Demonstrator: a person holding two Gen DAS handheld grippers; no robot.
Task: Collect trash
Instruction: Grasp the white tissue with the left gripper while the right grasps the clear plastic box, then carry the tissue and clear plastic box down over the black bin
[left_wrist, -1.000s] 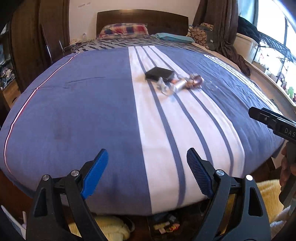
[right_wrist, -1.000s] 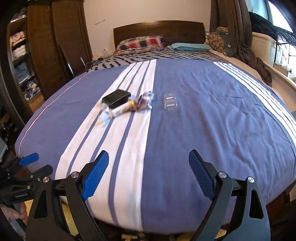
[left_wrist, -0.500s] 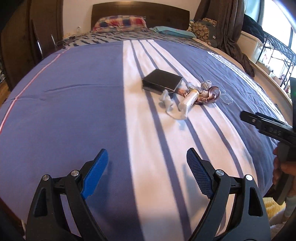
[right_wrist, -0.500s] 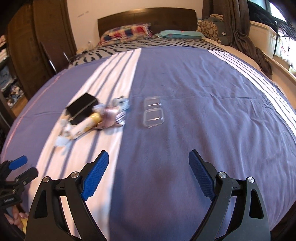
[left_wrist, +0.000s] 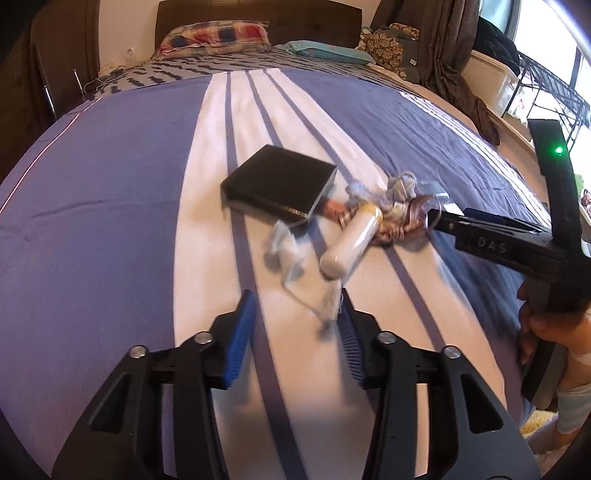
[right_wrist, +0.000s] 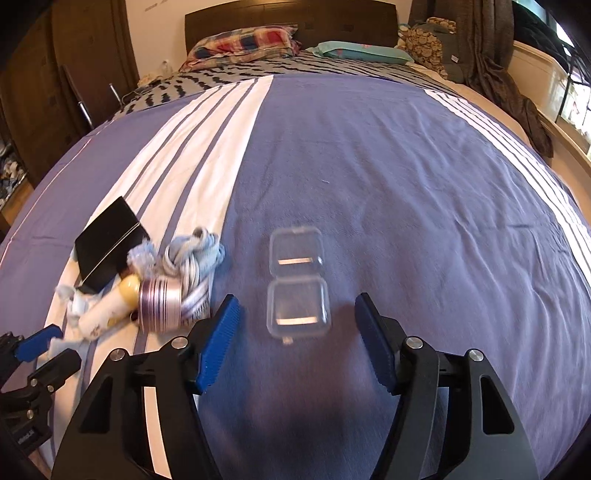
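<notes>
Two open claws reach toward litter on a striped bed.

The left claw (left_wrist: 295, 325), jaws apart and empty, nears crumpled wrappers (left_wrist: 288, 251) and a white tube (left_wrist: 351, 240) at its 12 o'clock. The right claw (right_wrist: 297, 339), also open, straddles a clear plastic case (right_wrist: 297, 312); it looks light, stiff and slippery, best pinched across its side edges.
</notes>
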